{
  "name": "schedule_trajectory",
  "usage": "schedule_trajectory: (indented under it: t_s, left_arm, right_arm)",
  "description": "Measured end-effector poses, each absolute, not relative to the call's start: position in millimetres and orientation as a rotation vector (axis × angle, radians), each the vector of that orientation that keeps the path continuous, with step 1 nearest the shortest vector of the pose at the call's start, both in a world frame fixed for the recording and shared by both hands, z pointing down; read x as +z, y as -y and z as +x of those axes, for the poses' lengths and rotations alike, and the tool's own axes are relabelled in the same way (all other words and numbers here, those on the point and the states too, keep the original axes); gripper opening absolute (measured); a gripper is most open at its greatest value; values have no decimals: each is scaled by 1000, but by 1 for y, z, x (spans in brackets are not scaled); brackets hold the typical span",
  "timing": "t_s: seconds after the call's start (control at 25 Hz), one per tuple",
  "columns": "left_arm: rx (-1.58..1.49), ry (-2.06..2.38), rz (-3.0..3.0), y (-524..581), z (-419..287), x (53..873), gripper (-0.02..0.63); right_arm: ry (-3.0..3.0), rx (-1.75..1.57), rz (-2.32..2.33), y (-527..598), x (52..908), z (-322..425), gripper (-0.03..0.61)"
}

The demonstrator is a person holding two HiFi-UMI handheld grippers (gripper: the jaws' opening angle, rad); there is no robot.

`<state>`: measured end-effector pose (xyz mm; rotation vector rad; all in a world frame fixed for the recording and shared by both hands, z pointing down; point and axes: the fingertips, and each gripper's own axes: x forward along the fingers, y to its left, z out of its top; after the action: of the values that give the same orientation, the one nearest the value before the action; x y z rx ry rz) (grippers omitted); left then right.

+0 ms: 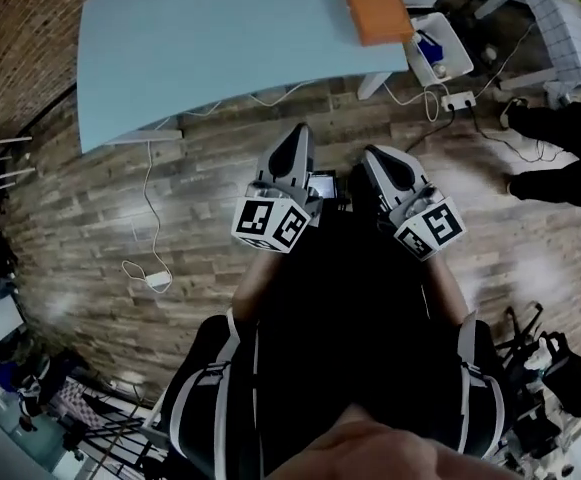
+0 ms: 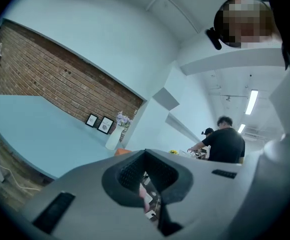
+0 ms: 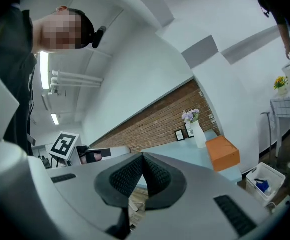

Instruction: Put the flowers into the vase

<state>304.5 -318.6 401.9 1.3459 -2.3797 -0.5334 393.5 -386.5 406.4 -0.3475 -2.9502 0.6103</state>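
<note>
Left gripper (image 2: 145, 152): pads pressed together with nothing pinched between them. It is held about level in front of the person's body, over the wooden floor (image 1: 210, 198).
Right gripper (image 3: 142, 155): also closed tight and empty, just beside the left one.
Flowers (image 3: 190, 115): a purple bunch stands in the vase. No loose stem shows in any view, so there may be nothing left to place.
Vase (image 3: 198, 134): white and upright, at the end of the table (image 1: 200, 38) by the brick wall (image 3: 154, 124). It is well apart from both grippers.
Orange box (image 3: 222, 153): on the table near the vase, on the side the right gripper would come in from.
Risk, jaws: closed jaws cannot take a stem. Driven in like this, they would only shove the bunch or the vase.
Risk, vase: it looks tall and narrow, so a nudge at the neck would likely tip it. The box also narrows the approach.
Risk, floor: a cable (image 1: 150, 198) trails across the boards by the table. A caught foot would jolt both hands.
</note>
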Motion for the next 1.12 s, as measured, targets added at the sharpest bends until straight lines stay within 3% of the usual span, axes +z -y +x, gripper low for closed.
schedule_trajectory:
  t_s: [0.56, 1.12]
  left_arm:
    - [-451, 2431, 1300, 249, 409, 403, 29]
    - [-433, 2428, 1340, 272, 424, 393, 29]
  right_arm:
    - [2917, 428, -363, 332, 410, 475, 17]
    - [2953, 422, -450, 344, 400, 486, 17]
